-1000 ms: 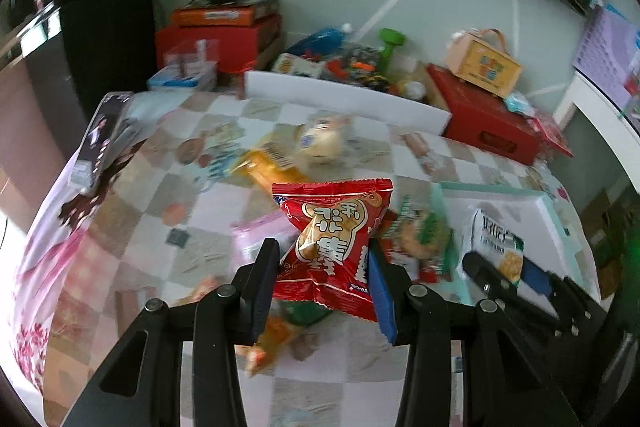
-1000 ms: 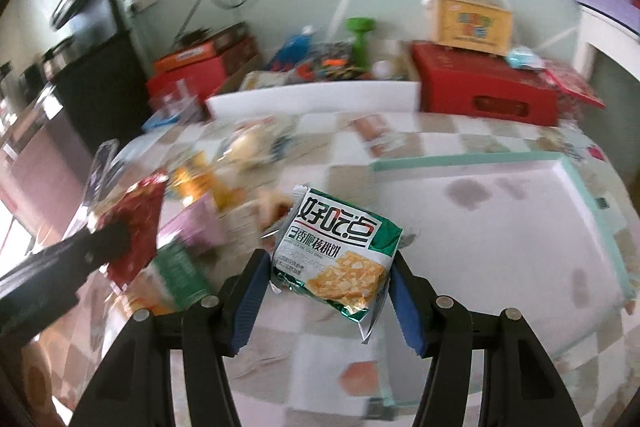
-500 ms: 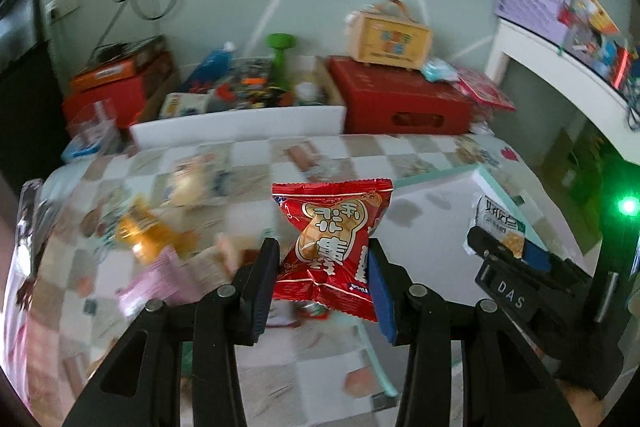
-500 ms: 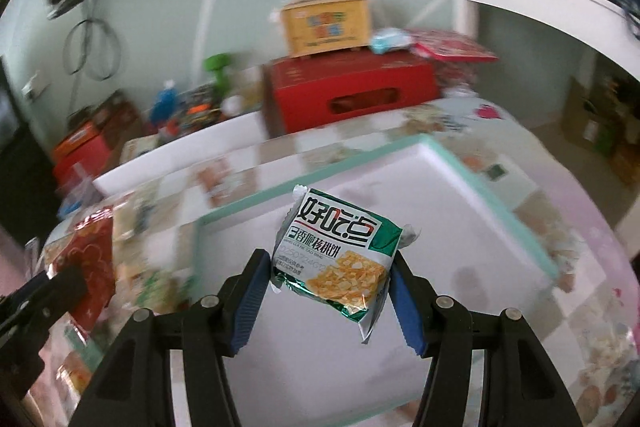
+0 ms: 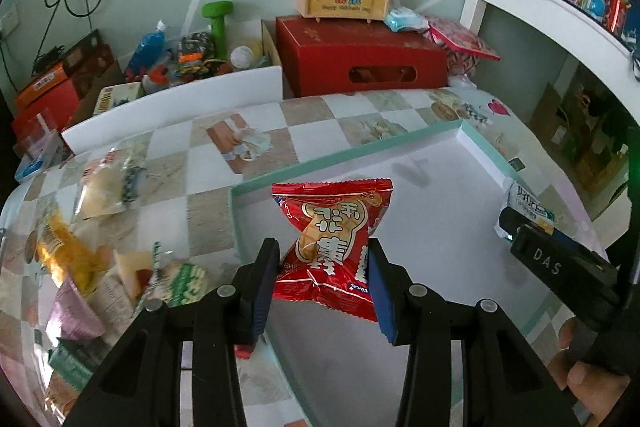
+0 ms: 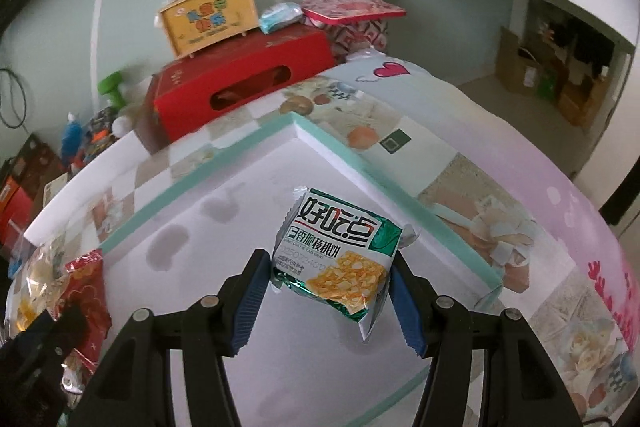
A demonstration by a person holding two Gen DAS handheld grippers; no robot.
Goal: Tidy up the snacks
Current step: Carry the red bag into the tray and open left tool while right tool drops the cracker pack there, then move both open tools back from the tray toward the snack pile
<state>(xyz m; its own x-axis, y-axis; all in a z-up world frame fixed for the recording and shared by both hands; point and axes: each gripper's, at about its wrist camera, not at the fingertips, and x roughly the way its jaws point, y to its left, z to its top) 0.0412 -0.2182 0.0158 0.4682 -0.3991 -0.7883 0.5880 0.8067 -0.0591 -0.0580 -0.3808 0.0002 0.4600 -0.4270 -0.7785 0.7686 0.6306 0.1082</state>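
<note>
L tool (image 5: 324,279) clamped on red snack pkt (image 5: 332,243), pkt upright betw pads, hanging above near-left corner of white tray w/ teal rim (image 5: 344,155). R tool (image 6: 326,287) pinching green/white biscuit pkt (image 6: 340,255) at its sides, over tray's right half; pkt tilted, lower corner drooping, not touching tray floor as far as I can tell. Tray interior looks bare under both pkts; a few faint marks on floor. Loose snacks (yellow pkt (image 5: 68,255), pale bun pkt (image 5: 100,195), lilac pkt (image 5: 74,311)) lie on checked table (image 5: 208,187) left of tray, outside rim. Judgement: step = deposit both pkts in tray. To do well: lower each till pkt base meets tray floor before releasing, else light foil pkts bounce or slide. Keep red pkt clear of near rim, since it sits close to the corner; shift inward a bit. Place R pkt toward far-right corner, flat, label up, leaving room for rest. Release one side at a time, pull tools straight back so pads don't drag the wrappers.
</note>
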